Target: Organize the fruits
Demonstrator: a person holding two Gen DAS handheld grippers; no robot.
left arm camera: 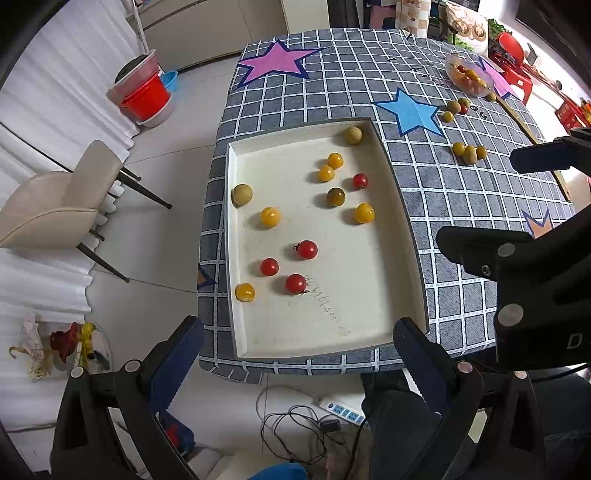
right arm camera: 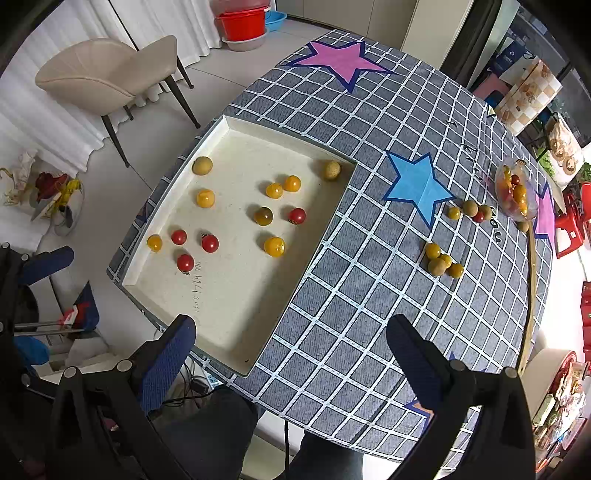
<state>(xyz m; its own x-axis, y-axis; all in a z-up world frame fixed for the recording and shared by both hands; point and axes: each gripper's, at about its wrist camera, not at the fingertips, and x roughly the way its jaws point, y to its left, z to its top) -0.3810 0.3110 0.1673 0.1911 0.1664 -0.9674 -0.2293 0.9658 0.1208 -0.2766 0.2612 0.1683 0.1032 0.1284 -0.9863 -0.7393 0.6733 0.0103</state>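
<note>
A cream tray lies on the checked tablecloth and holds several red, yellow and brownish small fruits, such as a red tomato. More fruits lie loose on the cloth in two clusters. A clear bowl with fruits stands at the far right. My left gripper is open and empty, above the tray's near edge. My right gripper is open and empty, above the tray's near right corner; it also shows in the left wrist view.
A beige chair stands left of the table. Red basins sit on the floor beyond it. A power strip and cables lie on the floor under the near table edge.
</note>
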